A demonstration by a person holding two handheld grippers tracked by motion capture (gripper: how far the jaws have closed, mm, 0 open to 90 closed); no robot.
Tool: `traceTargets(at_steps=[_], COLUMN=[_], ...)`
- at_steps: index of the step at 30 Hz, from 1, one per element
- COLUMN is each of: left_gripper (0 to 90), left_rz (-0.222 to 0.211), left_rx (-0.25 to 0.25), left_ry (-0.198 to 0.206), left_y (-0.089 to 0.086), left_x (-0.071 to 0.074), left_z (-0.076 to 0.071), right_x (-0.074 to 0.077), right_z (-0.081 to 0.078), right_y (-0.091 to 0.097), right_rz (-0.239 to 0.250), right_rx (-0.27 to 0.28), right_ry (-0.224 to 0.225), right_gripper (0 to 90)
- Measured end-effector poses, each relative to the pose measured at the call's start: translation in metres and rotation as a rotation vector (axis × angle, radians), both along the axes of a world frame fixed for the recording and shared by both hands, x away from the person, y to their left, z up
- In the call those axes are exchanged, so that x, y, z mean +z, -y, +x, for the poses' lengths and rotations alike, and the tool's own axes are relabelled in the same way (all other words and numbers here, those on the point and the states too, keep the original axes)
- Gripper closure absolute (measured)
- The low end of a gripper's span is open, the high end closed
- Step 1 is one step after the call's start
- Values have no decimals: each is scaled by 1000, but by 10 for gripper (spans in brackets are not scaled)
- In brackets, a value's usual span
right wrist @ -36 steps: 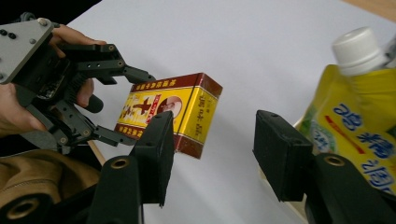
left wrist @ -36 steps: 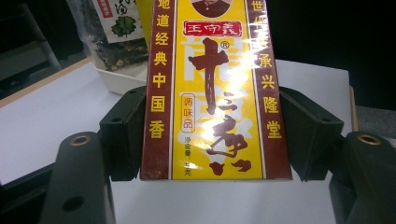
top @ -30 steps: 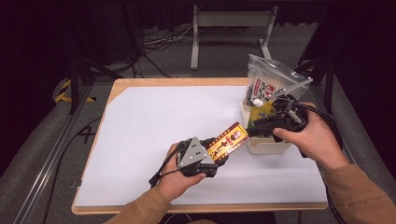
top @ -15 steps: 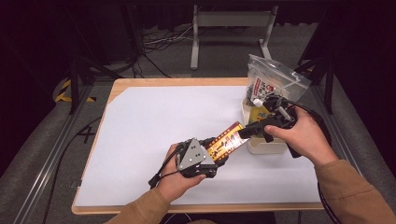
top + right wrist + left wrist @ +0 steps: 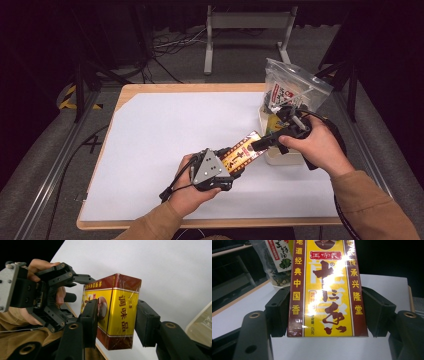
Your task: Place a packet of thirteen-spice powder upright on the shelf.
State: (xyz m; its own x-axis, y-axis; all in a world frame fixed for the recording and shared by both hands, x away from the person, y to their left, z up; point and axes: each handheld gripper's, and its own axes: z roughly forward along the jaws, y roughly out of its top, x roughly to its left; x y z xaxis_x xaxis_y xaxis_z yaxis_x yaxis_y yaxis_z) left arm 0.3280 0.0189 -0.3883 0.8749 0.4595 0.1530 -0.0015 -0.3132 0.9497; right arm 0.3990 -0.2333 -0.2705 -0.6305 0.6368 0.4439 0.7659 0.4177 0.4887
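Yellow and dark red, printed with Chinese characters, the seasoning box (image 5: 243,151) hangs in the air above the white-covered desk (image 5: 165,130), toward its right half and nearer the front edge — slanted, with one end low and the other raised toward the right edge. The left gripper (image 5: 220,170) holds the lower end: in the left gripper view its fingers (image 5: 278,312) press flat against the two long sides of the box (image 5: 325,287), pinching it. The right gripper (image 5: 260,145) has come to the upper end. In the right gripper view its fingers (image 5: 90,322) stand on either side of the box (image 5: 112,312); the one on the left seems to lie against the portrait face, while a thin gap shows at the other one, so this pair has just been closing around the box without a clear squeeze. That same view shows the left gripper (image 5: 77,280) farther off, gripping the far end. Behind the right hand (image 5: 320,147), near the desk's right edge, a pale tray (image 5: 282,157) sits — and a clear zip bag (image 5: 295,92) of packets stands in it.
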Motion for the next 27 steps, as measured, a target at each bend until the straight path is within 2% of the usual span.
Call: traceTargets(at_steps=[3, 7, 11, 15, 16, 17, 18, 19, 27], left_gripper=[320, 318, 309, 290, 280, 280, 213, 199, 153], left_rz=[20, 22, 33, 25, 25, 28, 30, 37, 54], left_rx=[6, 11, 15, 1, 1, -2, -1, -1, -1], left_ry=[12, 14, 21, -39, -39, -67, -87, -101, -116], left_y=[1, 2, 2, 1, 1, 0, 0, -2, -11], left_x=[-1, -3, -4, -5, -5, -5, -5, -5, -2], left_z=[0, 1, 3, 7, 7, 8, 9, 10, 11], right_x=[1, 4, 5, 5, 5, 5, 8, 9, 23], right_z=[-1, -1, -3, -3, -3, -4, -6, -6, -11], right_y=[0, 0, -2, -5, -5, -6, -8, -8, 1], right_rz=[22, 55, 64, 62, 62, 55, 23, 17, -37], right_rx=[4, 6, -8, 2, 2, 11, 22, 24, 54], right_ry=[-3, -8, -13, 3, 3, 14, 42, 50, 137], right_gripper=[623, 663, 687, 692, 692, 693, 693, 693, 693])
